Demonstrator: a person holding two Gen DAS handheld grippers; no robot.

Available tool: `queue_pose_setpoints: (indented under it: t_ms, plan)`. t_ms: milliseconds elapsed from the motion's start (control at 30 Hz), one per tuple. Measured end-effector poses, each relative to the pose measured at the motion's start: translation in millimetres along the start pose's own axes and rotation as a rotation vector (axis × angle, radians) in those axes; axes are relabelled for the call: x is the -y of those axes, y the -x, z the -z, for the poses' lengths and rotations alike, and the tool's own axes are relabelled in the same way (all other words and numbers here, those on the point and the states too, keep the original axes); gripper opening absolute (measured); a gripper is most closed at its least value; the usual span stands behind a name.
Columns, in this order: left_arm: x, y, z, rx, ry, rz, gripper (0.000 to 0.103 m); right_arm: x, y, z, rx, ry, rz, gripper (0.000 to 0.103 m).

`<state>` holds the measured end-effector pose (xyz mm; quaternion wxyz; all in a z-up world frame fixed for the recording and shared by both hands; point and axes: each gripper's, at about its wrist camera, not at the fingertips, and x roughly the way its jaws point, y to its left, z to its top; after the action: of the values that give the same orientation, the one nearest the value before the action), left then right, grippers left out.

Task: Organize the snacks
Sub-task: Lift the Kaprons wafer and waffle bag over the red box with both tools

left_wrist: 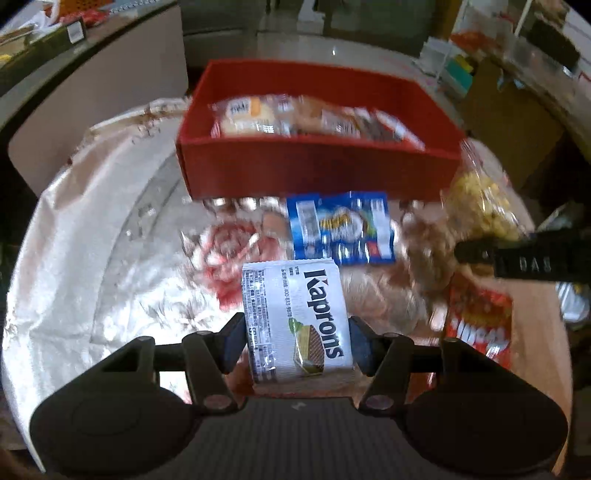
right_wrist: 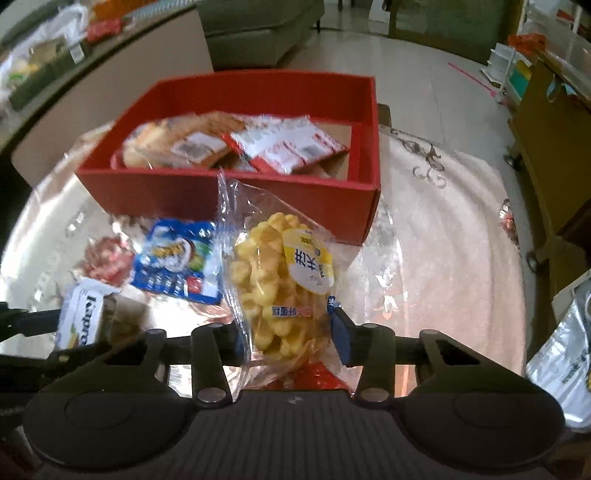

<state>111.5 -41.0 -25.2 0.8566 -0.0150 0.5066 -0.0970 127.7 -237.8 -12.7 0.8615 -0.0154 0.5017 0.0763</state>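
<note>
My left gripper point(left_wrist: 295, 343) is shut on a white Kaprons wafer pack point(left_wrist: 295, 317), held above the table in front of the red box point(left_wrist: 317, 173). The pack also shows in the right wrist view point(right_wrist: 83, 317). My right gripper point(right_wrist: 286, 336) is shut on a clear bag of yellow puffed snacks point(right_wrist: 277, 288), held up before the red box point(right_wrist: 229, 199); the bag also shows in the left wrist view point(left_wrist: 480, 199). The box holds several wrapped snacks point(right_wrist: 229, 147). A blue snack packet point(left_wrist: 340, 229) lies on the table in front of the box, also in the right wrist view point(right_wrist: 177, 258).
The round table has a shiny floral cloth point(left_wrist: 110, 229). A red-orange snack bag point(left_wrist: 480, 325) lies at the right. A silver bag point(right_wrist: 561, 362) sits at the right table edge. A sofa point(right_wrist: 258, 33), wooden furniture point(right_wrist: 546, 118) and a cluttered counter point(left_wrist: 44, 33) surround the table.
</note>
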Motion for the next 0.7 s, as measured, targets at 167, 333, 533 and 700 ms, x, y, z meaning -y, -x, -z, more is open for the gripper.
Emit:
queue_pose_setpoints:
  t_ms: [167, 333, 533, 700]
  plan:
    - [-3, 10, -11, 0.038, 0.032, 0.016, 0.051, 8, 19, 3, 0.052, -0.047, -0.023, 0.049]
    - [4, 19, -22, 0.095, 0.021, 0.038, 0.051, 9, 39, 6, 0.105, -0.060, -0.045, 0.048]
    - [5, 28, -35, 0.153, 0.033, 0.049, 0.051, 6, 49, 2, 0.142, -0.067, -0.081, 0.043]
    - [3, 18, -35, 0.116, 0.043, 0.053, 0.051, 1, 24, 3, 0.069, -0.054, -0.075, 0.036]
